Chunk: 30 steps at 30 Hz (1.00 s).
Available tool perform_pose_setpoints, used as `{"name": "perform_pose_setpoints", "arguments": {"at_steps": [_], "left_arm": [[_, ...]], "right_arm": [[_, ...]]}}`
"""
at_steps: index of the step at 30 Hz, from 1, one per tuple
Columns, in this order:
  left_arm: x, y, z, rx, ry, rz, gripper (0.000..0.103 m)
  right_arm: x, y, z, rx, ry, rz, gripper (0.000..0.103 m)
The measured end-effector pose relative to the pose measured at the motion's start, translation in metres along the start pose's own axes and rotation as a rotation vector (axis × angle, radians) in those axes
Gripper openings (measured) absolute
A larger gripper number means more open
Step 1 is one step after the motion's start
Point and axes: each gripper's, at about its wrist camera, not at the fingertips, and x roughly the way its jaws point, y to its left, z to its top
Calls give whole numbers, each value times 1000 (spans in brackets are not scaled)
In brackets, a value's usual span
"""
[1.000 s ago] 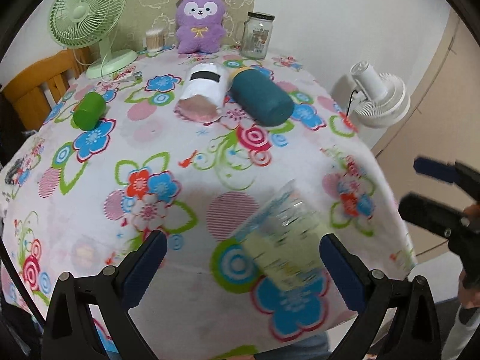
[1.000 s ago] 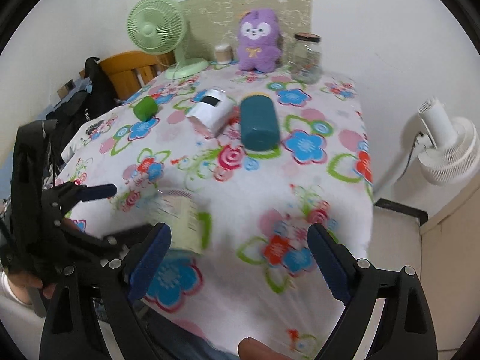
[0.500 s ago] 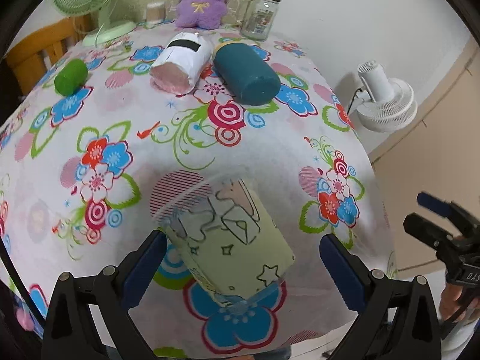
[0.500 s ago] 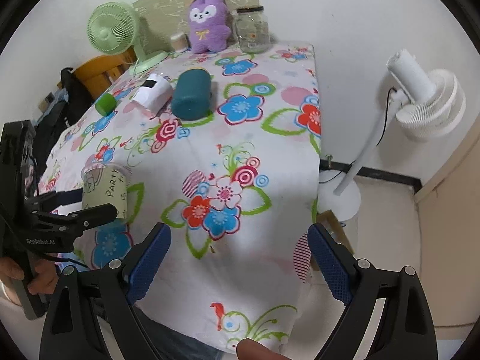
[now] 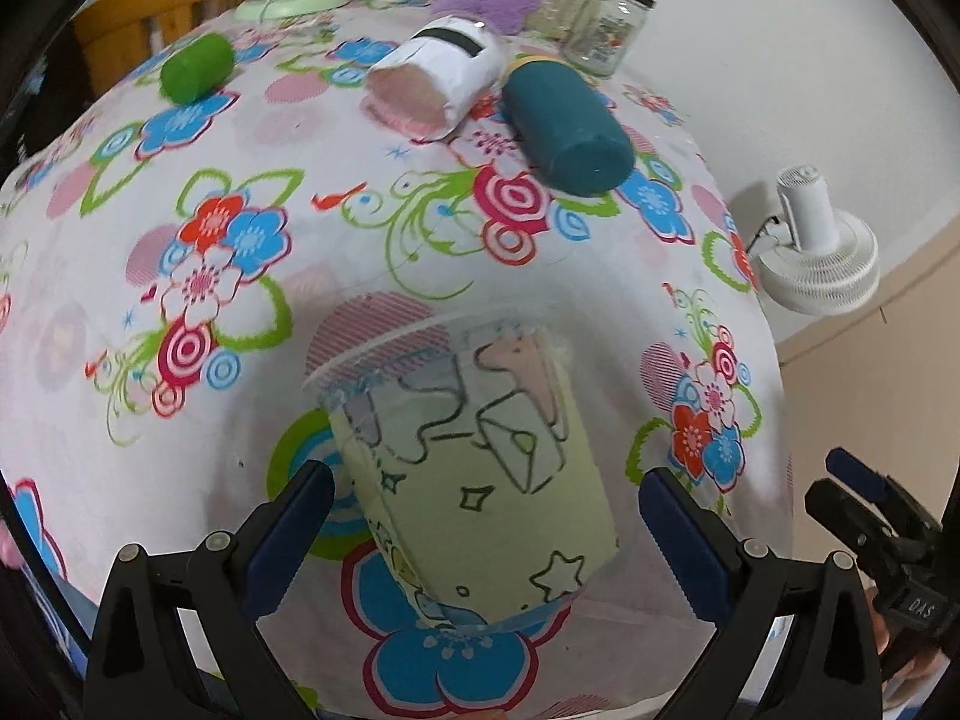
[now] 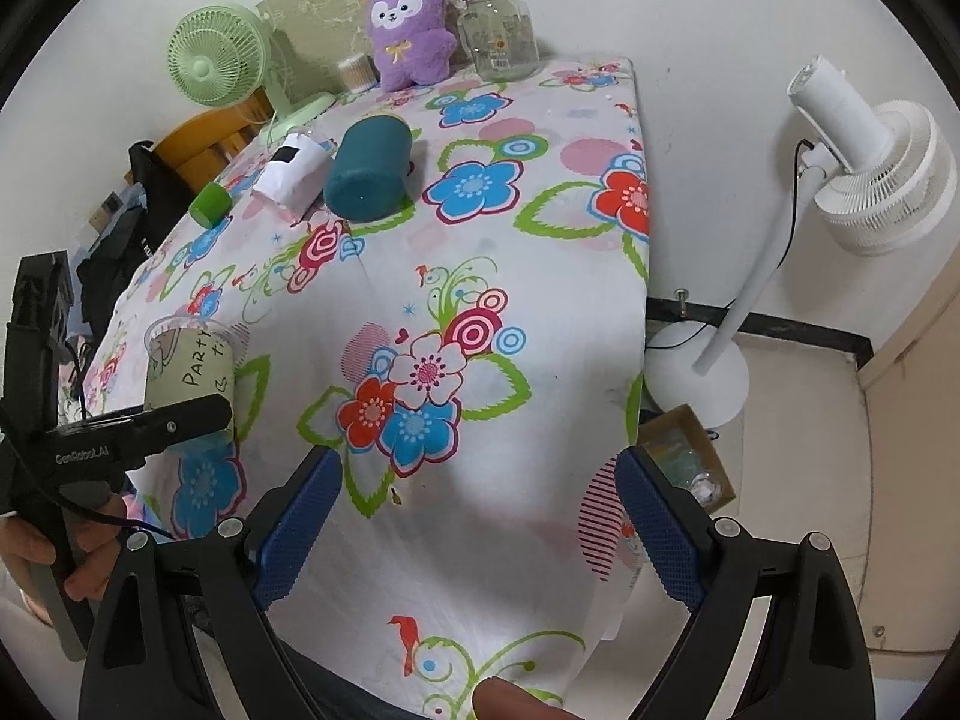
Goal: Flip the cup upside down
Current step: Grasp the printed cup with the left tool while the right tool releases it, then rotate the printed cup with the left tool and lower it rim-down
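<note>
A clear plastic cup [image 5: 474, 474] with a pale green cartoon sleeve stands mouth up near the front edge of the flowered tablecloth [image 5: 372, 252]. My left gripper [image 5: 480, 522] is open, with its blue pads either side of the cup and a gap to each. The cup also shows in the right wrist view [image 6: 186, 372], behind the left gripper's finger. My right gripper [image 6: 480, 528] is open and empty over the table's front right corner, well to the right of the cup.
A teal cylinder [image 5: 567, 132], a white roll [image 5: 438, 75] and a green cup [image 5: 195, 67] lie at the back. A glass jar [image 5: 606, 27], purple plush [image 6: 411, 30] and green fan [image 6: 219, 63] stand along the wall. A white floor fan [image 6: 864, 162] stands right of the table.
My left gripper has moved in on the cup, which now sits between its pads. My right gripper has swung away to the right, toward the table's corner.
</note>
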Motion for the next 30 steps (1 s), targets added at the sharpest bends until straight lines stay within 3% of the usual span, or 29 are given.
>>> {"name": "perform_pose_setpoints", "arguments": {"at_steps": [4,15,19,24,30], "left_arm": [[3,2,-2,-14,6,10,100],[-3,10,1,-33,-27,13,72],[-6,14,2,-22,-21,11,70],[-10,11,7,63,5,38,69],[-25,1,22,285,49,106,69]], "right_arm": [[2,-4,-1,8,4,7,94],[10,-2,-6,10,20,17,94],[12,-3,-7,18,23,22,94],[14,-3,-7,26,24,31,94],[17,-1,-9,16,25,38,94]]}}
